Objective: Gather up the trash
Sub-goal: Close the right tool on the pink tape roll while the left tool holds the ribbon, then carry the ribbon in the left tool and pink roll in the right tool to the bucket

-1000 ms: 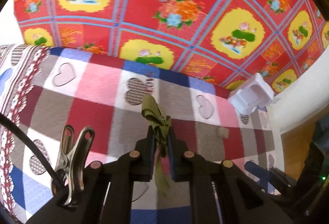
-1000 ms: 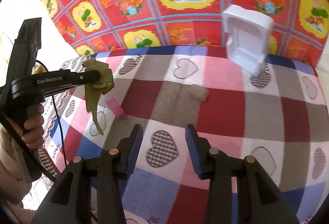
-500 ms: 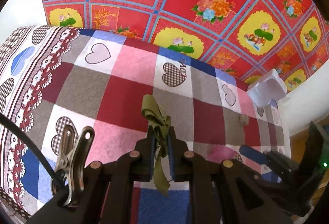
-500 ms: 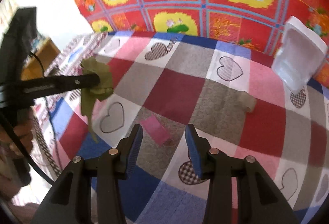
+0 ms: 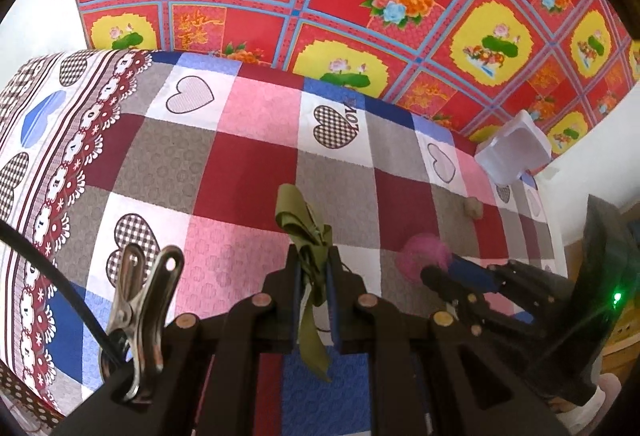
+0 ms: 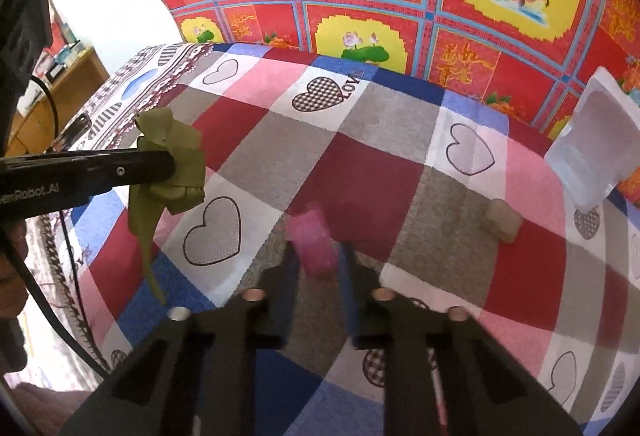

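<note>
The left tool (image 5: 312, 272) was clenched on the crumpled olive-green ribbon scrap (image 5: 306, 232), kept clear above the checked heart-print bed cover (image 5: 248, 172), while the right tool (image 6: 318, 264) was closing around the small pink paper scrap (image 6: 312, 240) lying there, ready to lift it.

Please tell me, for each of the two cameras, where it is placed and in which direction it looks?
Left wrist: on the left gripper, looking down along its fingers, shut on a green ribbon, over the checked cloth; the right gripper shows at right.
Right wrist: on the right gripper, jaws closing around a pink scrap; the left gripper and a hand show at left.
Shared: ribbon, scrap, white tray, cloth.
</note>
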Demonstrator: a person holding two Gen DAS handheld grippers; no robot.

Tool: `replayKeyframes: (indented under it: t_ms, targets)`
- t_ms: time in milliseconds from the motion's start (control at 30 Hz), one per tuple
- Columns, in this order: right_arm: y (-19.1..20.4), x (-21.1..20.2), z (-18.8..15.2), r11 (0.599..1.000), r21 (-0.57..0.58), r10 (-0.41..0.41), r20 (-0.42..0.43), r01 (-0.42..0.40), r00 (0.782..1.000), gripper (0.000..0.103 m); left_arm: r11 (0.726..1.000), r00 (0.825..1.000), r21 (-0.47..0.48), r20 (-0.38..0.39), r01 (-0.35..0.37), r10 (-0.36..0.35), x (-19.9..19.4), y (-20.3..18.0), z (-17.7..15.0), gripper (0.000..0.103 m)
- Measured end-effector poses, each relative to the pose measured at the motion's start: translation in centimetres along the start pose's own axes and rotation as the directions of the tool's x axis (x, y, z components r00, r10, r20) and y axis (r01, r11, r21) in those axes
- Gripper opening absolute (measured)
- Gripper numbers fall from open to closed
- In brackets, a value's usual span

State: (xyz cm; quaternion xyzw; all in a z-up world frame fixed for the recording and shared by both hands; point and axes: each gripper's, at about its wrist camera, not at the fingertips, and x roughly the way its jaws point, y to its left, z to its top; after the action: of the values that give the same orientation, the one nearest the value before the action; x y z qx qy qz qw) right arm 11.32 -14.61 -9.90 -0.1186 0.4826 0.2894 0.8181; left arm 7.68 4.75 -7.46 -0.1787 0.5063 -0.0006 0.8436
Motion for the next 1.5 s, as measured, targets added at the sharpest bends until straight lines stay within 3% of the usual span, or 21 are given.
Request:
replayKeyframes:
  t_ms: [433,767,1100,1500]
  targets:
    - [0.2,-3.6,-1.5,0.991,0.131,-0.038,0.070,0.029,0.997,0.017,0.992,0.999,0.124,-0.038,0.030,-0.026,0.1,-2.8,-0.5,0.011]
    - [-0.9,-6.8,-4.7,0.960,0.269,-0.103,0.095,0.074,0.990,0.017,0.958,0.994,0.271,-0.078,0.094,-0.076,0.2,-6.8,-2.2,0.011]
    - [-2.1,-9.8,-9.2,0.905,0.405,-0.176,0.082,0.128,0.981,0.017,0.889,0.975,0.410,-0.162,0.206,-0.151,0.7,-11.9,-4.9,0.011]
    - [-3.9,-13.8,-16.1,0.799,0.567,-0.275,0.050,0.200,0.960,0.017,0.783,0.947,0.542,-0.257,0.306,-0.192,1.4,-18.5,-9.0,0.011]
